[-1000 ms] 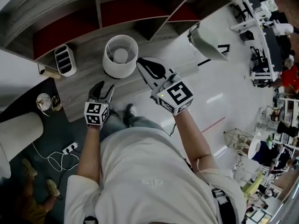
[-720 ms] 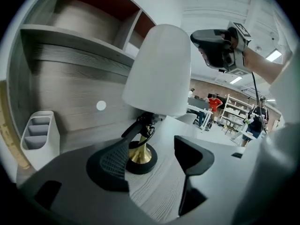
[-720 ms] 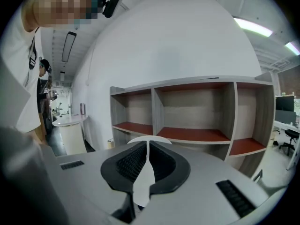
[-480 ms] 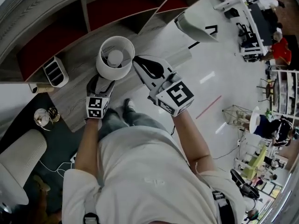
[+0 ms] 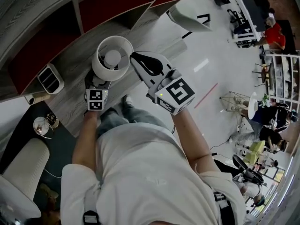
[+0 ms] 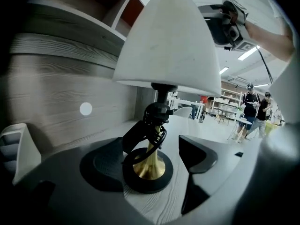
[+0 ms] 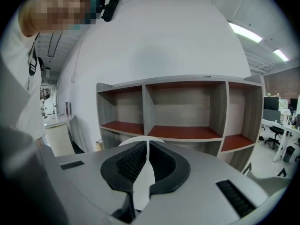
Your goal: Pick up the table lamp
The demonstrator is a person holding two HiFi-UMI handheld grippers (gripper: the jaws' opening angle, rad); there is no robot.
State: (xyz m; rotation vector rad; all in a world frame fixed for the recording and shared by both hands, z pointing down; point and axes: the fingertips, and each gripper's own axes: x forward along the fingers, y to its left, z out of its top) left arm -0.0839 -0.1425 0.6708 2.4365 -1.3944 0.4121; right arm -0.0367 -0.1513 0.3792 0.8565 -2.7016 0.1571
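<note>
Head view: the table lamp (image 5: 111, 57) stood on the wooden shelf top (image 5: 70, 88), the left gripper (image 5: 96, 84) at its foot; left gripper view: jaws spread, having just been opening, flanking the base (image 6: 147, 172) without pressing; right gripper view: the right gripper (image 7: 146, 168) clenched on nothing.

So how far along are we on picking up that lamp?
Done: the left gripper is at the table lamp; its fingers have just been opening, one each side of the brass stem. In hand: nothing gripped yet. Left: close and lift it off the wood top. The right gripper is shut, empty.
</note>
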